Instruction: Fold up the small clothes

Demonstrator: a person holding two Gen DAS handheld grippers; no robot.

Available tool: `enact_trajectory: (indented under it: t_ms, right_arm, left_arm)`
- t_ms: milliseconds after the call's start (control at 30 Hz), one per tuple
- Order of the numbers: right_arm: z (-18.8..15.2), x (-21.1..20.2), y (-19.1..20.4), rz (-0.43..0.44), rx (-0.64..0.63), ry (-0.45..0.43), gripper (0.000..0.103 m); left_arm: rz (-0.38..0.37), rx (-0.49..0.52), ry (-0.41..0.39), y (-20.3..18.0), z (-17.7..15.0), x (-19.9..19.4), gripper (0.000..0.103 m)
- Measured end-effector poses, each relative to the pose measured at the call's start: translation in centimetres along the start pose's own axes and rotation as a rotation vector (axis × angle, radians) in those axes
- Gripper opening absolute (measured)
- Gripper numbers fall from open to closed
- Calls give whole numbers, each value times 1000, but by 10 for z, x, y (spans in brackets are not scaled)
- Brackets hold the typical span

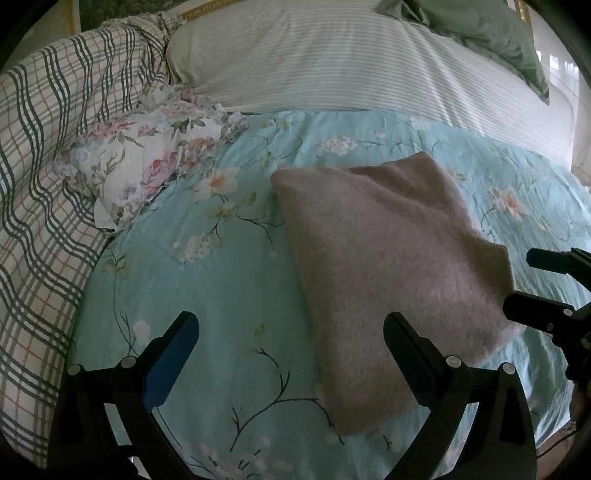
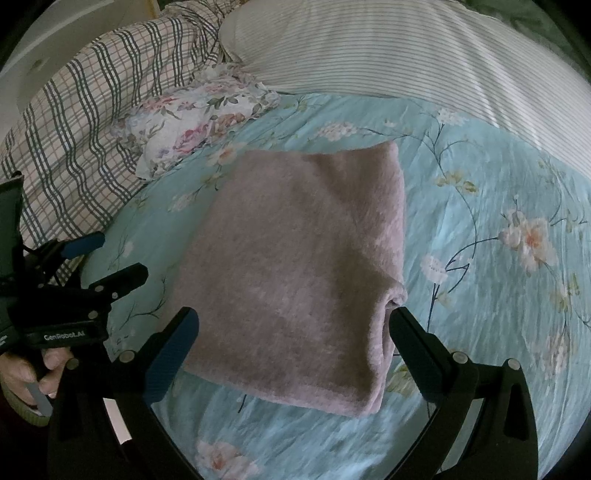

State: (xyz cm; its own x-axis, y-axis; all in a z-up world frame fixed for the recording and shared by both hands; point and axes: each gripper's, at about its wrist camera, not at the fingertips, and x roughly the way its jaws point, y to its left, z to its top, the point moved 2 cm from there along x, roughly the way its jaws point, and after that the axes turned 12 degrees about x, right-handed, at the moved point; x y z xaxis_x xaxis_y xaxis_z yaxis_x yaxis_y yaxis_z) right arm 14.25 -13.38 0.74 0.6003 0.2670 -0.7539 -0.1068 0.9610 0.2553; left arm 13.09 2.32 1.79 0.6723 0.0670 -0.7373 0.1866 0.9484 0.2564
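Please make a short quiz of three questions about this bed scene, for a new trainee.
1. True or false: the left gripper is shut on the pink-grey folded garment.
2. What lies beyond the garment on its left? A) floral cloth B) a shoe C) a book
3. Fill in: the garment lies on a light blue ____ bedspread.

Key: 1 false, both it and the right gripper are open and hold nothing; 2 A; 3 floral.

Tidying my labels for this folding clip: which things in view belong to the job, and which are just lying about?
Job:
- pink knit garment, folded, flat on the quilt
- left gripper, open
- right gripper, open

Lying about:
- teal floral quilt
- rose-print cloth, crumpled
- plaid bedding
- striped pillow
- green pillow
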Motion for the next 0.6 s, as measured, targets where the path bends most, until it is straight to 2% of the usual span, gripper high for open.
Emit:
enact_trajectory:
  t_ms: [600]
  right_arm:
    - [12, 10, -5, 1, 6, 5, 103]
  left_arm:
    - [-4, -10, 1, 3, 5, 7, 100]
